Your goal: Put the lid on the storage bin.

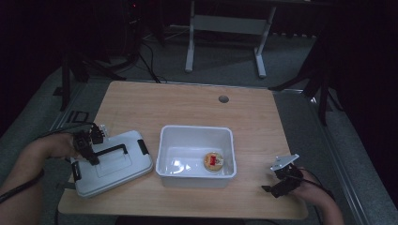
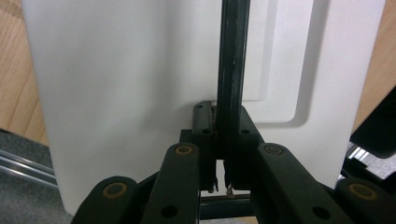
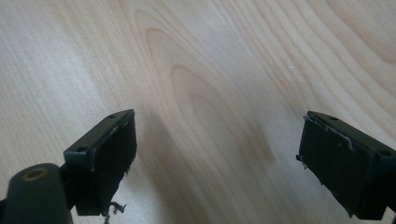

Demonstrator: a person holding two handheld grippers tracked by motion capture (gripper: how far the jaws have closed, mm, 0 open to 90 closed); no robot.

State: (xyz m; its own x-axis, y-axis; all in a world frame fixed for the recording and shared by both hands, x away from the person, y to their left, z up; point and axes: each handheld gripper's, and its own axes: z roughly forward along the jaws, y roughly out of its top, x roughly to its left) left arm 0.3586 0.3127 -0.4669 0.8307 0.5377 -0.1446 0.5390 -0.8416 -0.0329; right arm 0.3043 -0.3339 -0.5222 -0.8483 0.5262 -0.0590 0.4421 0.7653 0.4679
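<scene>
Lid [image 1: 112,161] lies flat on the table [image 1: 187,103], left of the white bin [image 1: 162,154], just beside it but apart; bin stands open with 1 small round item [image 1: 213,161] inside near its right wall.

Left gripper [image 1: 94,157] is clamped down on the lid's black handle [image 2: 232,70]; the left gripper view shows both jaws pressed tight against the bar, which runs straight up between them.

Right gripper [image 1: 277,185] hangs over bare wood at the near right edge, jaws spread wide, holding nothing.

Progress, as judged: grasp made, lid not yet lifted; carrying it over and seating it on the bin remain.

Lid's long axis runs from near-left to far-right, slightly askew to the bin's long side; top face up, handle parallel to that axis; latch [image 1: 143,146] at the end facing the bin.
</scene>
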